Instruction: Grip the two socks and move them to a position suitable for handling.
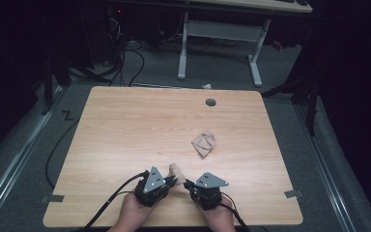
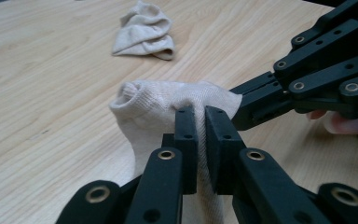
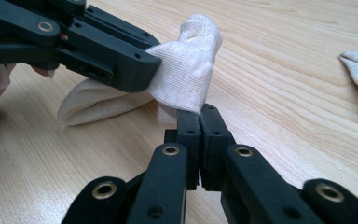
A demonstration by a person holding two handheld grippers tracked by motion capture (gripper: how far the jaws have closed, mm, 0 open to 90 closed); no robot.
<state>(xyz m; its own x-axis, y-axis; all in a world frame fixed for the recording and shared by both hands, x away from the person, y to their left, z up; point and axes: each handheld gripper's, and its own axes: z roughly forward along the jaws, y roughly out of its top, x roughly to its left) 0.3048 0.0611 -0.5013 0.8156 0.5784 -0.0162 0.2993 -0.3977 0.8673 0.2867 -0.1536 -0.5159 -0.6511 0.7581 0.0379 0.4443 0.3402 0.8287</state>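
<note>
The wooden table [image 1: 125, 125] bore a crumpled sock [image 1: 204, 144] right of centre. At the near edge, a second sock [image 2: 168, 100] was pinched between both grippers: left gripper [image 2: 200, 116] clamped on its fabric, right gripper [image 3: 199, 115] closed on its edge.

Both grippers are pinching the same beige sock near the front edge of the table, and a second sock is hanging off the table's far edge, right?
Not quite. The left gripper and right gripper do pinch one sock, but the second sock lies crumpled on the table, well inside its edges, as the high view shows.
</note>
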